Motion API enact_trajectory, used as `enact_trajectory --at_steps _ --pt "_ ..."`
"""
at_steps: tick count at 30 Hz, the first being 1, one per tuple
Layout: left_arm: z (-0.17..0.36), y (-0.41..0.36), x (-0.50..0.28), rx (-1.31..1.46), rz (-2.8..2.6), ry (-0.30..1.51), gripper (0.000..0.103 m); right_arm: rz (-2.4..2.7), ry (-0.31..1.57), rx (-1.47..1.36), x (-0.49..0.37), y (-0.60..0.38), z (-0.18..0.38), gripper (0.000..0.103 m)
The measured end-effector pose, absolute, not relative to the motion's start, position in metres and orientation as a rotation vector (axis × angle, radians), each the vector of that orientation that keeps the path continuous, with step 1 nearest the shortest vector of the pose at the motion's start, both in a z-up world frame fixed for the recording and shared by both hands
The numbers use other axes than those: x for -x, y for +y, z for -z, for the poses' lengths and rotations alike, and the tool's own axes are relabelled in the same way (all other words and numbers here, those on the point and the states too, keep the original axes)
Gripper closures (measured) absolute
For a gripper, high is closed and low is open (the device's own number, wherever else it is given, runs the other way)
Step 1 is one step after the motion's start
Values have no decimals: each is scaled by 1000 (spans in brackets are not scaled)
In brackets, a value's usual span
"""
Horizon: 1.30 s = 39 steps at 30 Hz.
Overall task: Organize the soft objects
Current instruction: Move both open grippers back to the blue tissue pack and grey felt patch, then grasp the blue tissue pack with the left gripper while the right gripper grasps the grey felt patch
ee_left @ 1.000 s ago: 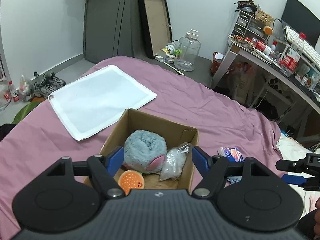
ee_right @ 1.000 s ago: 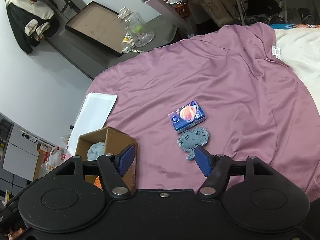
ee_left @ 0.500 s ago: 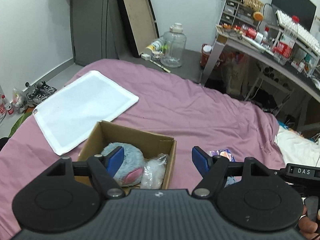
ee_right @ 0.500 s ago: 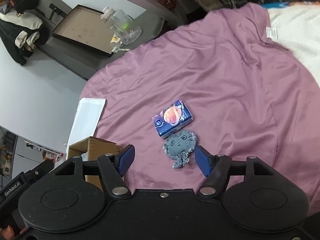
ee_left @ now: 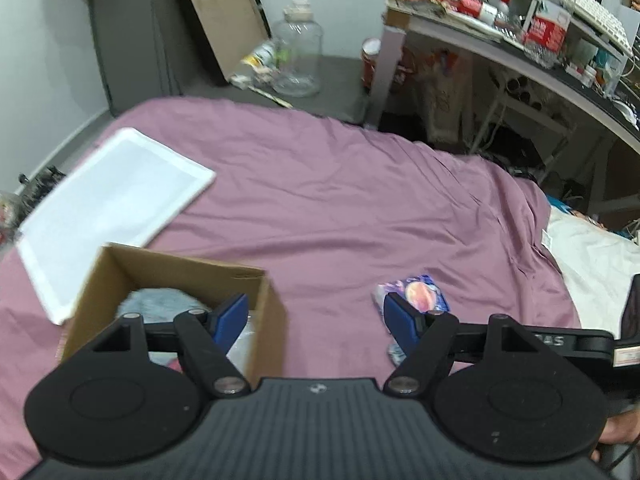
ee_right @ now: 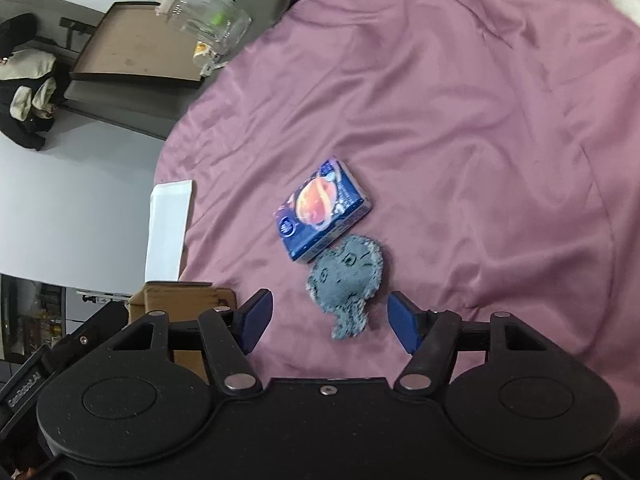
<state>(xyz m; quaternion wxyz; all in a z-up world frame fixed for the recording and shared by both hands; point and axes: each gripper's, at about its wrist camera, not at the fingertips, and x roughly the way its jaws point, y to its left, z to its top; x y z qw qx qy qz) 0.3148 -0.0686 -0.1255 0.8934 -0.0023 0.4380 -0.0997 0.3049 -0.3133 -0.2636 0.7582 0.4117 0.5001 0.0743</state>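
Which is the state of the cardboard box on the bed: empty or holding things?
Holding things: the cardboard box is open-topped, with a grey-blue plush inside.

Fuzzy grey plush toy (ee_right: 346, 280), glossy tissue pack (ee_right: 322, 210), matt cardboard box (ee_left: 176, 276).

The bed (ee_left: 340, 200) is covered by a mauve sheet (ee_right: 460, 120), lightly creased, with a cream cover showing past the sheet's far-right edge (ee_left: 592, 252). Four things lie directly on the sheet. A white mat (ee_left: 108, 204) lies flat near the left side. Just in front of it stands an open cardboard box (ee_left: 176, 280), its corner touching or overlapping the mat's edge — which one cannot be told. Well to the right of the box lies a blue pack (ee_right: 322, 210) printed with an orange planet, and a grey fuzzy patch (ee_right: 346, 280) with a stitched face lies against the pack's near edge.
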Motion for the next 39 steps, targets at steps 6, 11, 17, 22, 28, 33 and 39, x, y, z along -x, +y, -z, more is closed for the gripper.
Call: enact_trajectory --at_steps 6,11,17,22,28,33,39 --pt "143 -94 -337 -29 219 952 30 -181 1154 -955 -320 -315 292 44" --pt "161 -115 -357 -53 219 999 30 -192 1171 -992 -327 -318 306 54" --pt "183 -139 -368 -71 237 1038 30 -206 1183 -1025 -333 -323 317 75" --pt "198 -155 -374 -77 244 1070 30 -175 1144 -1030 -331 -330 316 86" --pt "215 -162 -380 -42 234 1109 30 -81 1083 -1029 -324 -348 313 90" --pt "229 -162 -381 -22 210 1125 31 -48 1066 -1029 -322 -356 314 90" --pt "237 -160 -388 64 228 1145 38 -45 1068 -1029 -324 -355 315 90"
